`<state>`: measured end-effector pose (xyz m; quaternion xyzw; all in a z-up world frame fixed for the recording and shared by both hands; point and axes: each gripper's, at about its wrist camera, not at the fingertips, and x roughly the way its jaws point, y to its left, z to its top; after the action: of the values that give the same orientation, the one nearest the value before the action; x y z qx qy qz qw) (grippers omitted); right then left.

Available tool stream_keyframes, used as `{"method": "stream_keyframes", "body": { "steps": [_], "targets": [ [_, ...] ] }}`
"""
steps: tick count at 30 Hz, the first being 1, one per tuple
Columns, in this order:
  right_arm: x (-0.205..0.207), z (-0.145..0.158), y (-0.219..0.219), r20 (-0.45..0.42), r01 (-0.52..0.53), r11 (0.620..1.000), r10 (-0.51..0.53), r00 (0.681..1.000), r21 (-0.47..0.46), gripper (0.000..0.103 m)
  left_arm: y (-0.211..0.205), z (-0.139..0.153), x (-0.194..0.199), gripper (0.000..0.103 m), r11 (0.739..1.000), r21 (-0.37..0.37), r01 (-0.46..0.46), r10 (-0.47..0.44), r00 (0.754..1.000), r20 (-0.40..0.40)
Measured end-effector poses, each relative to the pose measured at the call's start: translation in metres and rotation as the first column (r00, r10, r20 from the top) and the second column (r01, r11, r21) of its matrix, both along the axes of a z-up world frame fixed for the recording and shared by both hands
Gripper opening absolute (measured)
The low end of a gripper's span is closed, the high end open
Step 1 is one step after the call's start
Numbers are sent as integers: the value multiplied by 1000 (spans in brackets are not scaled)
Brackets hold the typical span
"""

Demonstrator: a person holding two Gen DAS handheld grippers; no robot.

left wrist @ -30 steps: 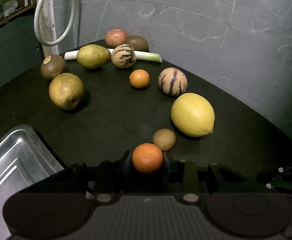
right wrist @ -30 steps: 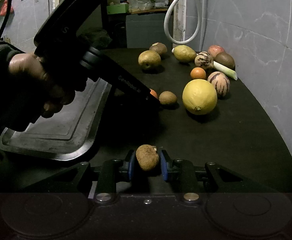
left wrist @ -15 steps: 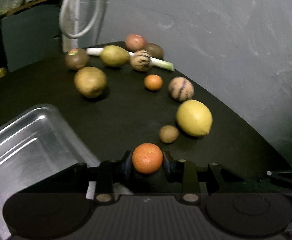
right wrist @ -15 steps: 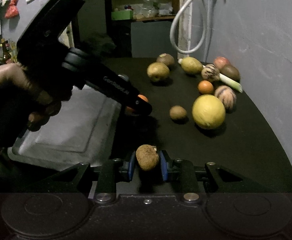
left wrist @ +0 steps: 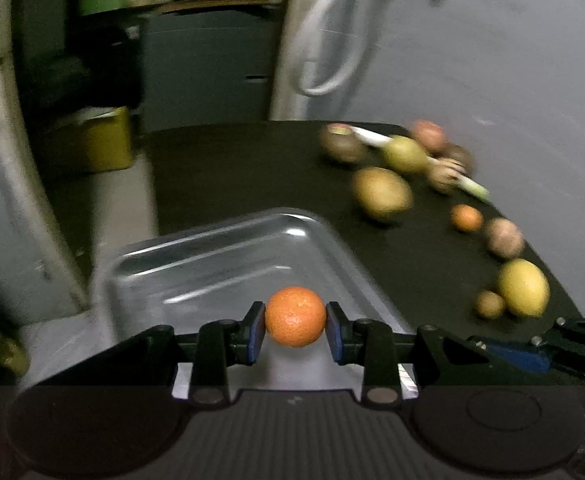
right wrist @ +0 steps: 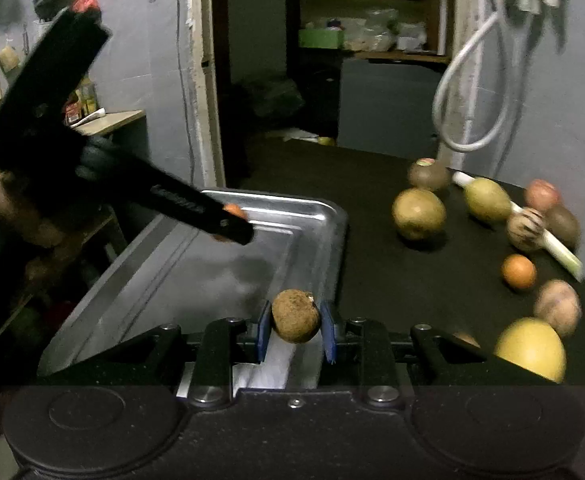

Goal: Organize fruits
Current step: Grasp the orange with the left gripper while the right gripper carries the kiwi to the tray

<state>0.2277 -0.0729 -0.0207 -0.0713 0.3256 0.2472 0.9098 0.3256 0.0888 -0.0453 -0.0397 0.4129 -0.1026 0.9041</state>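
My left gripper (left wrist: 295, 326) is shut on an orange mandarin (left wrist: 295, 322) and holds it over the metal tray (left wrist: 220, 256). In the right wrist view the left gripper (right wrist: 228, 226) hangs above the tray's (right wrist: 316, 210) far part. My right gripper (right wrist: 295, 326) is shut on a small brown fuzzy fruit (right wrist: 295, 315), over the tray's near right edge. On the black table (right wrist: 372, 272) lie a yellow lemon (right wrist: 530, 354), a second mandarin (right wrist: 518, 271), two striped melons (right wrist: 526, 228), pears (right wrist: 418, 213) and other fruits.
A leek stalk (right wrist: 556, 250) lies among the far fruits by the grey wall. A white hose (right wrist: 464, 92) hangs at the table's back. The table's left edge drops off beside the tray; a doorway and shelves lie behind.
Both grippers have swung left from over the black table to over the tray, each still holding its fruit. The fruits on the table have not moved.
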Motion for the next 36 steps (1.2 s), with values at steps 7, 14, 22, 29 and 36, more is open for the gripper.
{"method": "stream_keyframes", "body": {
  "steps": [7,14,22,29,36],
  "targets": [
    [56,-4,33,-31,-31,999,30,999,-20,28,45,-12,18,35,987,-26,-160,160,987,-22],
    [105,-13,57,-34,-38,997,36,999,-60,28,63,-24,30,35,979,-30,-204,203,978,-43],
    [124,-31,74,-56,-71,992,65,996,-106,28,65,-32,28,36,978,-19,-208,207,977,-47],
    [124,-37,80,-54,-72,989,65,996,-128,28,65,-33,30,36,978,-24,-205,204,978,-44],
    [115,-29,75,-22,-68,989,66,998,-132,40,66,-27,29,47,977,-40,-211,209,977,-48]
  ]
}}
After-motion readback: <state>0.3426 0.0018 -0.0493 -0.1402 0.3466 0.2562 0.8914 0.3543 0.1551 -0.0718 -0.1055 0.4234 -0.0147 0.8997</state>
